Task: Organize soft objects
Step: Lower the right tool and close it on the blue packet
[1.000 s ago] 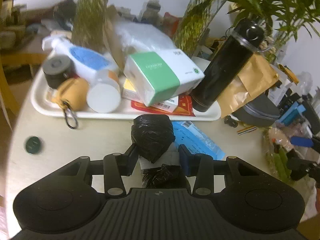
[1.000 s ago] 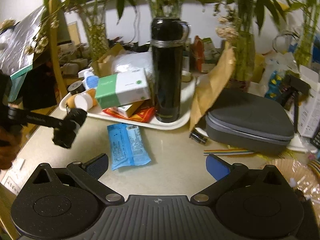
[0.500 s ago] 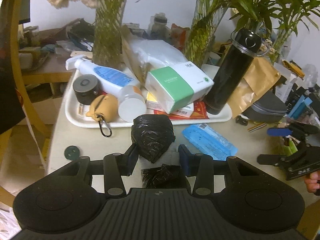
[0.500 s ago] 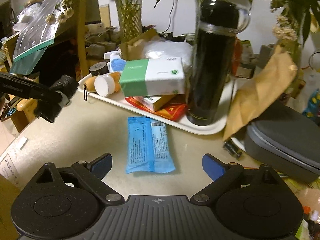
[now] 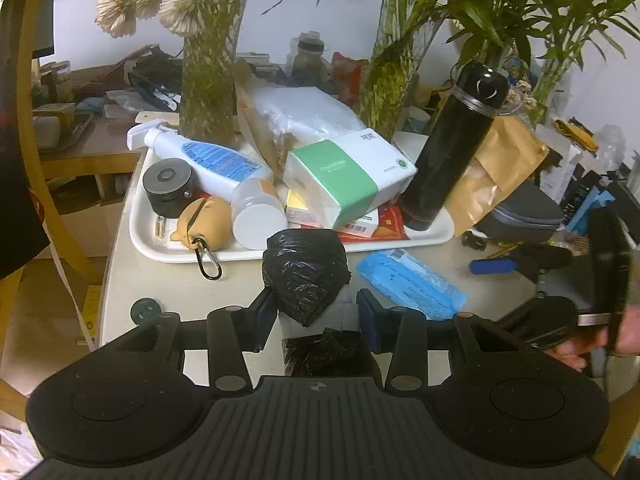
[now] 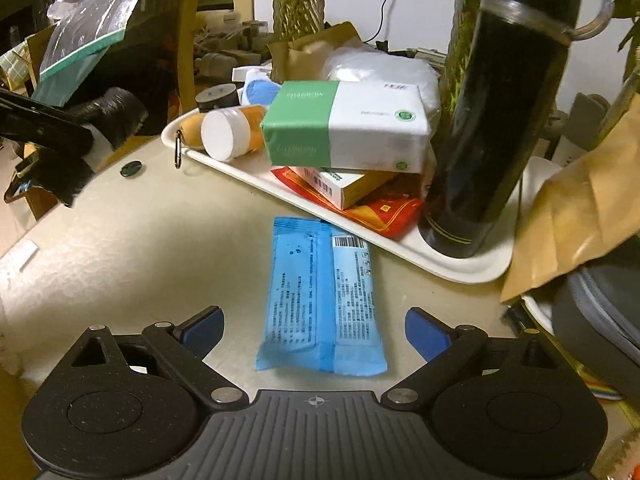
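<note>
Right claw (image 6: 314, 330) has dropped, jaws wide, over the blue packet (image 6: 320, 300).

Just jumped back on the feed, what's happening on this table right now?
A person is tidying soft items with two handheld grippers. The left gripper is clamped on a roll of black plastic bags, held above the table in front of the cluttered white tray. The right gripper is open, its jaws having just narrowed slightly, and sits over the near end of the blue tissue pack lying flat on the table, not yet gripping it.
</note>
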